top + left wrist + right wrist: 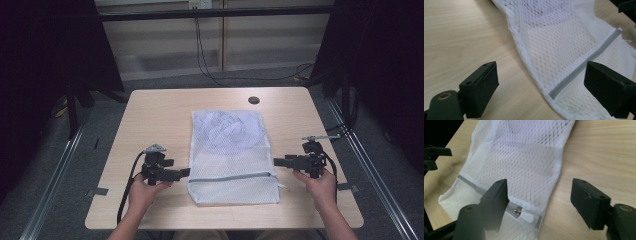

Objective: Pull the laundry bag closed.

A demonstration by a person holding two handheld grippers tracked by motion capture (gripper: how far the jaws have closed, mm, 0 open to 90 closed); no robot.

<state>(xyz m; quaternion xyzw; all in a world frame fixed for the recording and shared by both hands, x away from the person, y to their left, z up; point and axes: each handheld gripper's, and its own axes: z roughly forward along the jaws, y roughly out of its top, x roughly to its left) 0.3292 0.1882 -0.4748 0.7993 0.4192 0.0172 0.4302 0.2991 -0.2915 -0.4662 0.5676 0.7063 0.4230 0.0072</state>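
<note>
Both of your hand-held grippers, left hand-held gripper (184, 173) and right hand-held gripper (278, 161), sit released beside the mesh laundry bag (232, 157) mid-tabletop near the front edge; next, probably grasp its zipper pull (527, 216).

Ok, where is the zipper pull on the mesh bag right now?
The zipper pull sits at the zipper's right end, near the mesh bag's right edge. In the right gripper view it lies just ahead of the right gripper, beside its left jaw.
</note>
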